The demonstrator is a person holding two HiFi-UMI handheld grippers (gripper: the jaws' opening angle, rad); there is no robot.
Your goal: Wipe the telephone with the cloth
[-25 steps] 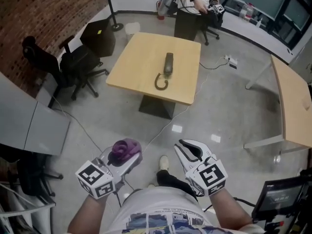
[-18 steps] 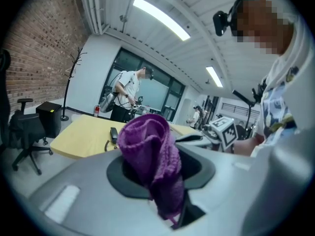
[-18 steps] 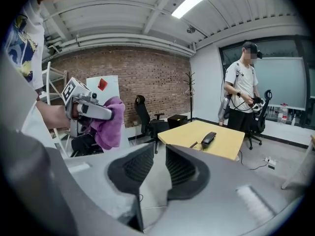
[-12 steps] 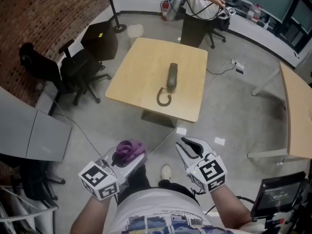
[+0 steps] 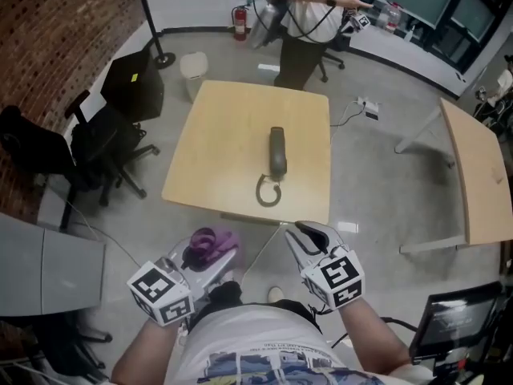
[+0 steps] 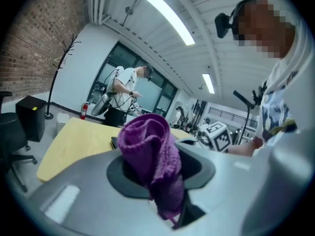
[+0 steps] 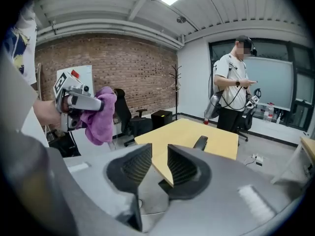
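The left hand-held gripper (image 5: 202, 257) clamped a crumpled purple cloth (image 5: 210, 244), the right hand-held gripper (image 5: 309, 239) opening its empty jaws — a firm clamp mattered en route to the dark grey telephone (image 5: 277, 152) mid-frame.

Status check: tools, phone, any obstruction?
Left tool shut on purple cloth. Right tool empty, jaws opening. Telephone lies untouched on table ahead. Person stands beyond table's far edge.
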